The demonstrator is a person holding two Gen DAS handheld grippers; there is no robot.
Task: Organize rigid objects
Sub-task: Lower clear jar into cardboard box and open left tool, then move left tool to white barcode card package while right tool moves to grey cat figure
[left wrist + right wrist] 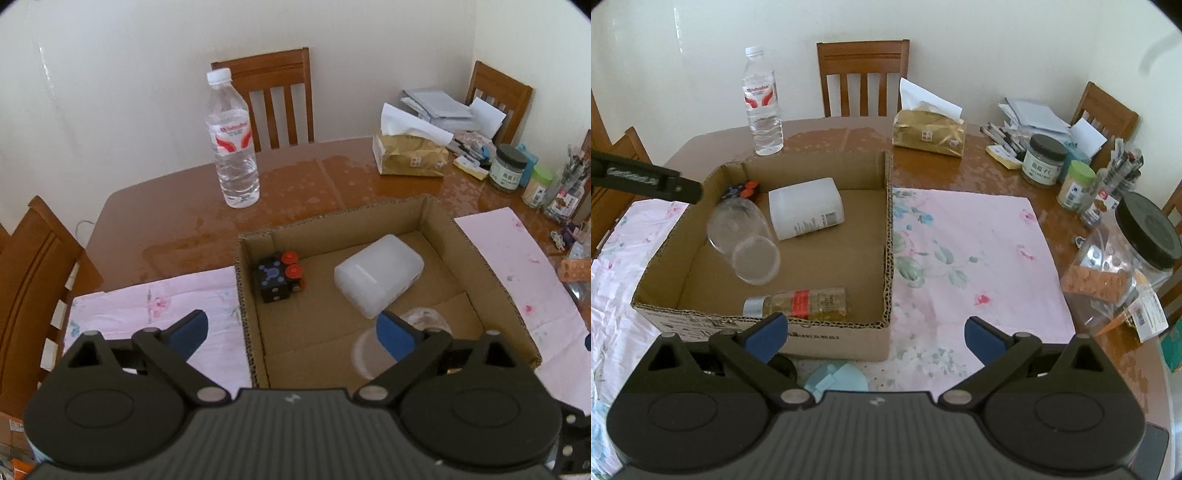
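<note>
Left wrist: left gripper [291, 334] is hovering over the cardboard box's [472, 254] near-left corner, jaws spread wide, holding nothing. Inside the box, a translucent white plastic bottle [378, 275] is lying on its side mid-floor; a black cube with red knobs [279, 275] is sitting in the far-left corner.

Right wrist: right gripper [873, 334] is also hanging with jaws released, empty, over the box's near wall. A clear glass jar [744, 240] is lying tipped, mouth toward camera, beside the white bottle [807, 206]. A red-labelled bottle with yellow contents [801, 302] is lying along the near wall. A water bottle [762, 103] is standing upright on the table [990, 177], beyond the box.
</note>
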